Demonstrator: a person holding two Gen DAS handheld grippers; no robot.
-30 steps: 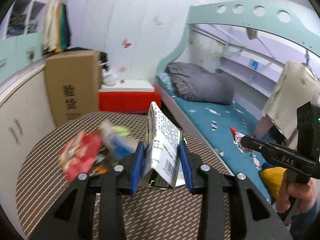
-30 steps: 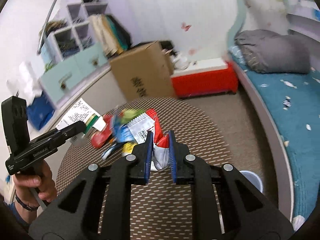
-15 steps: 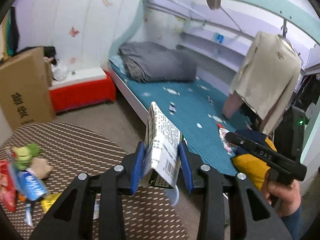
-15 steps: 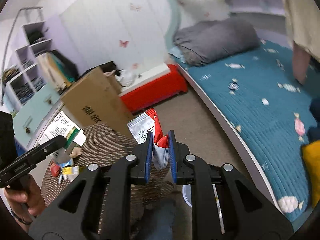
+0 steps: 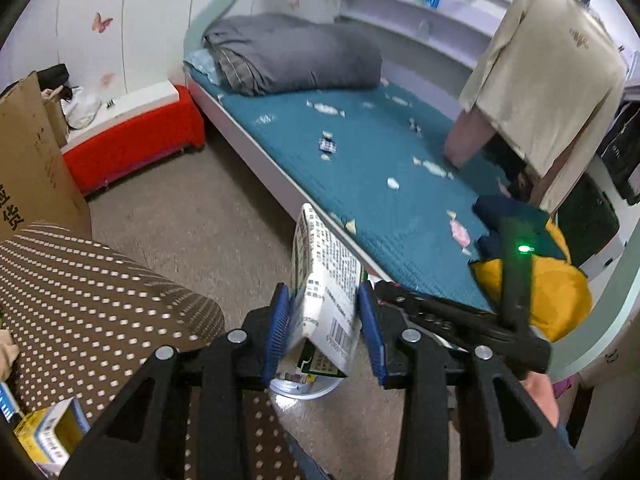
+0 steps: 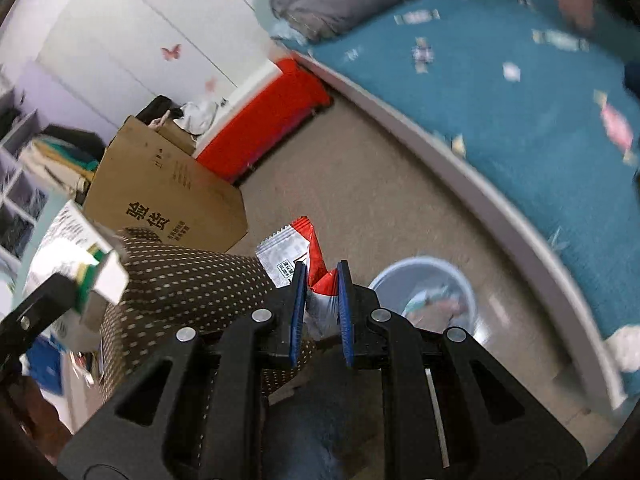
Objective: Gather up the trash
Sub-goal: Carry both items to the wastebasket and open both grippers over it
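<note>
In the left wrist view, the left gripper (image 5: 324, 330) is clamped by its blue pads on a white printed cardboard carton (image 5: 326, 280), which stands nearly upright with its long axis pointing away from the jaws and slightly left. Directly beneath the carton's near end, a sliver of the pale blue round plastic bin (image 5: 302, 389) shows on the beige floor, so the drop lies straight down. The brown dotted round table (image 5: 92, 292) edges in from the left, the teal mattress bed (image 5: 360, 160) runs along the right, and the right gripper's black body crosses just beside on the right, leaving little side room there. In the right wrist view, the right gripper (image 6: 322, 304) is closed on a red and white foil snack wrapper (image 6: 298, 250) that rises beyond the pads. The pale blue round plastic bin (image 6: 424, 296) sits just right of and below the fingers, already holding some scraps. The left gripper's carton appears at far left above the table edge; judging by this, the right hand is nearer the bin mouth, with open floor beyond.
</note>
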